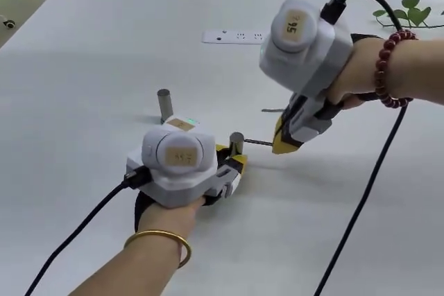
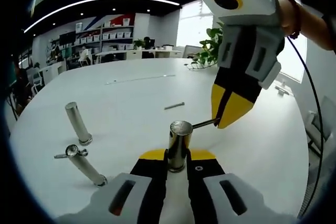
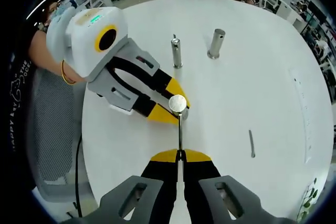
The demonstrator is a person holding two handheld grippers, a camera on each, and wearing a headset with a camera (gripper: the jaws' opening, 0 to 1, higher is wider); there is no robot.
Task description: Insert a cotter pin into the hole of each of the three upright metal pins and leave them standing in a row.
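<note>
Steel pin is standing upright on the table, the left claw clamping its base. The right claw is pinching a cotter pin, its tip meeting the pin near the top. Beyond, a second pin is carrying an inserted cotter, a third pin is standing bare, and a spare cotter is lying farther off.

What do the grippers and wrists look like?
The left gripper and right gripper are alike: pale grey housings, black jaws tipped yellow, a tan number sticker on top, a black cable trailing from each. A gold bangle rings the left wrist, a dark red bead bracelet the right.
</note>
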